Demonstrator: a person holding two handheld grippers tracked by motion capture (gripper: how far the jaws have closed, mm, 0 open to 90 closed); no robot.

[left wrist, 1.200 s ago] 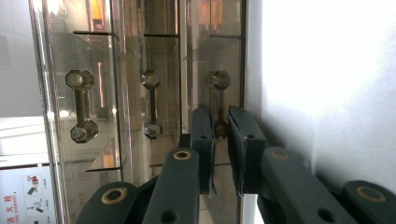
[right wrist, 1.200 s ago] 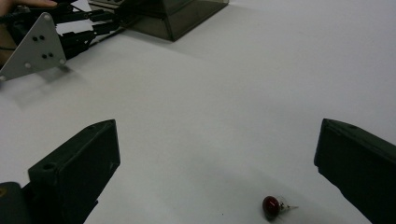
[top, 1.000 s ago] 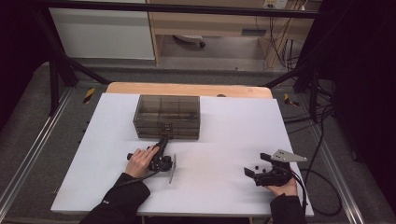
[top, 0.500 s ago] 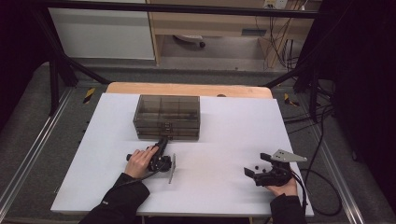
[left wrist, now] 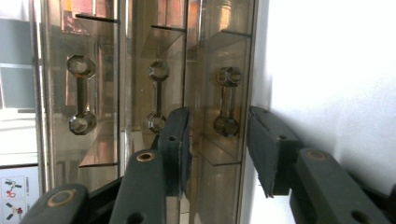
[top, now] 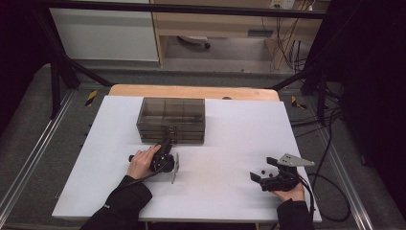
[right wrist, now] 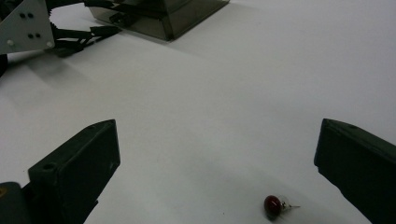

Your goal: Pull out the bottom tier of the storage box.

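A smoked-plastic drawer cabinet stands mid-table with three drawers, all closed. My left gripper lies on its side against the cabinet front. Its jaws have just been opening and now straddle the lowest drawer's handle without pressing on it, so my left gripper is open. My right gripper rests near the table's front right, held by a hand. In its own view my right gripper stands wide open over bare table. A small red bead with a clear cap and pin lies just inside its right jaw.
The white table top spreads wide between the two hands. A wooden board edge runs behind the cabinet. Cables trail off the table's right side. The left gripper's grey plate and the cabinet appear far off in the right gripper view.
The left hand has shifted only slightly at the cabinet front. The right gripper has kept still.
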